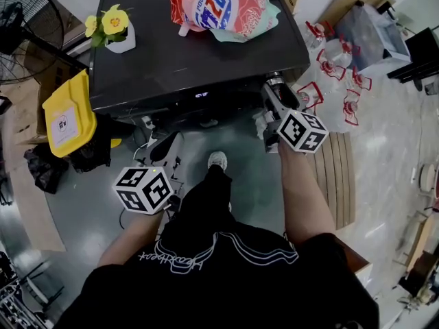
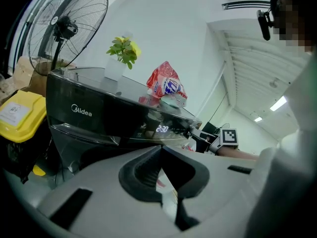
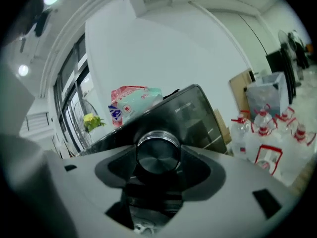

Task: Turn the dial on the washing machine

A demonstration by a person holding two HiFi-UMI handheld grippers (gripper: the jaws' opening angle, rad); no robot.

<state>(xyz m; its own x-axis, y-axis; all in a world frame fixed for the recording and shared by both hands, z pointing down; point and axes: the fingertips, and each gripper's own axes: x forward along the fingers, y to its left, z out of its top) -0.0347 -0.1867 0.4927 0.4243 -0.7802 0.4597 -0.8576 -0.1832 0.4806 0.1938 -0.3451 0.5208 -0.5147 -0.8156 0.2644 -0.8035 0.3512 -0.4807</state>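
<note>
With the right gripper [image 3: 158, 158] pinching the dial [image 3: 158, 145] at the front right corner of the washer [image 1: 192, 53] (left gripper [image 2: 161, 155] pressed together, empty), roll squarely about the dial's axis, grip steady, without prying sideways.

washer [image 1: 185, 53] 1 | dial [image 3: 158, 152] 1 | fan [image 1: 27, 29] 1 | detergent bag [image 1: 223, 5] 1 | flowerpot [image 1: 124, 44] 1

Right side crowded
The dial [image 3: 158, 151] fills your right claw [image 1: 274, 92]; water bottles [image 1: 337, 68] crowd its right, open floor [image 1: 252, 178] its left.
</note>
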